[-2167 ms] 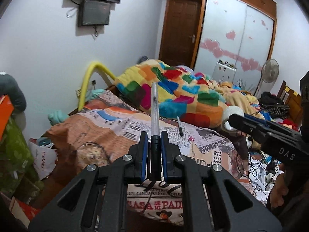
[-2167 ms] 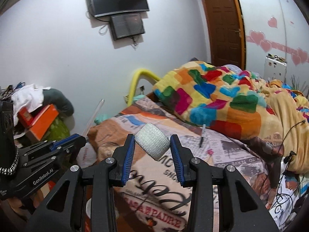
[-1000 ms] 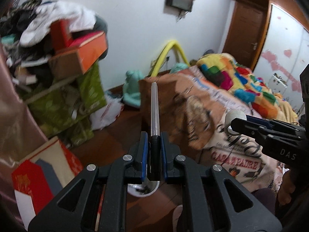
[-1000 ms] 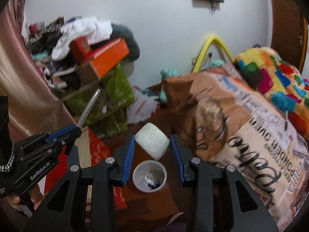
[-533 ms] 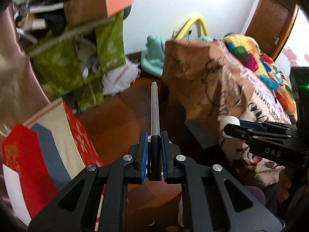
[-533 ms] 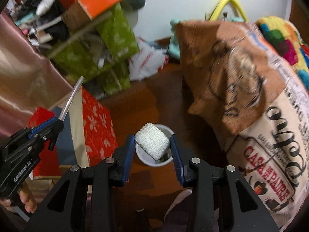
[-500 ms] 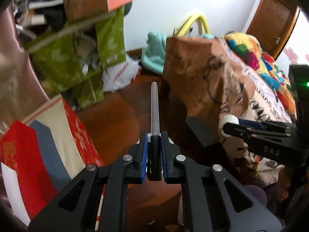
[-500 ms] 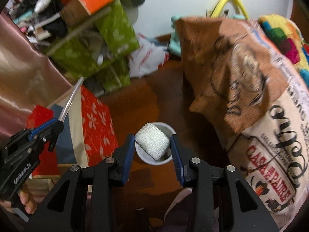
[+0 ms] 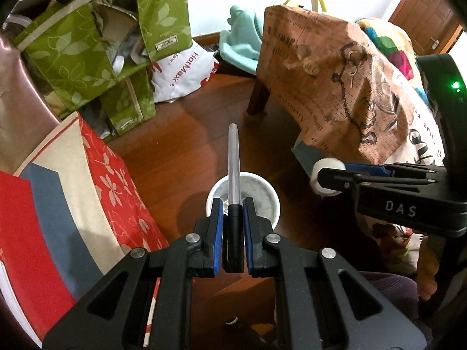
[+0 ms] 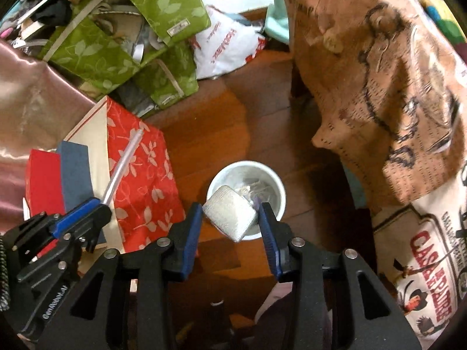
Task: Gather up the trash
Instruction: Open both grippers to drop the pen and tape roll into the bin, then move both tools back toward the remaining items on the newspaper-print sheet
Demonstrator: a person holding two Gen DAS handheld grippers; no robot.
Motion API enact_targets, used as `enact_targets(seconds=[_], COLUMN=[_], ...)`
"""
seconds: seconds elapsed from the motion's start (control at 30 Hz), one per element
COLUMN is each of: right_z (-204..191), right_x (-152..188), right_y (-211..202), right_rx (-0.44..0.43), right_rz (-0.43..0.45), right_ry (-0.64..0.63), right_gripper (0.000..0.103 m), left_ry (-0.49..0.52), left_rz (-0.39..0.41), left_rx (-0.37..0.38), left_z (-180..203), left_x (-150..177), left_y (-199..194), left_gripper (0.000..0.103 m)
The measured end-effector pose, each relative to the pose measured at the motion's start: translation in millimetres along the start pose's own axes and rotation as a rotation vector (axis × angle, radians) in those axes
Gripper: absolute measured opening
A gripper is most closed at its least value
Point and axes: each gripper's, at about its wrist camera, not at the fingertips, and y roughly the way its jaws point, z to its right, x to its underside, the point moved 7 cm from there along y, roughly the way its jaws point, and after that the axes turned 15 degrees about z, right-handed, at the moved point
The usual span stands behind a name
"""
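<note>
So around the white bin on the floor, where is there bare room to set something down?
Bare wooden floor lies beyond the white bin, bordered by the red floral bag, the green leaf-print boxes and the draped bed cover. A dark strip runs between bin and cover. The left side is crowded: bags, boxes and a white plastic bag stacked together.

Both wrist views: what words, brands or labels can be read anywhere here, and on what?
"HotMax": white plastic shopping bag on the floor.
"DAS": black right tongs.
"GenRobot.AI": black left tongs, faint.
"CASA DE PADRE": newspaper-print bedspread.
Small tags on the green leaf-print fabric boxes: too small to read.
Bedspread's fine newsprint: too small to read.
</note>
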Motion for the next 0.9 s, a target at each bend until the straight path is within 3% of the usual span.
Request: enact_targets(seconds=[0.33,0.4,0.47,0.5,0.9], right_z=[17,20,23,24,26], right_x=[-3,-4,-4,-4,-2], right_y=[-9,-15,-21,-24,-78], right_rx=[0.026,0.03,0.039,0.043,0.053], right_rz=[0.006,0.017,0.027,0.033,0.135], right_ry=[-0.004,-0.003,-0.013,-0.018,-0.05], right_gripper=[0.038,0.038,0.038,0.038,0.038], left_ry=[0.022,0.019,0.005,0.003,0.088], left_rz=[-0.047,-0.056,-0.067,-0.065,0.043], left_rx=[0.01,0.002,0.008,0.01,0.022], left_z=[18,20,23,25,54], left_x=[-5,-8,-10,-11,-30], left_y=[24,28,31,31,-24], left_gripper=[0.012,0.016,0.035,0.038,0.038])
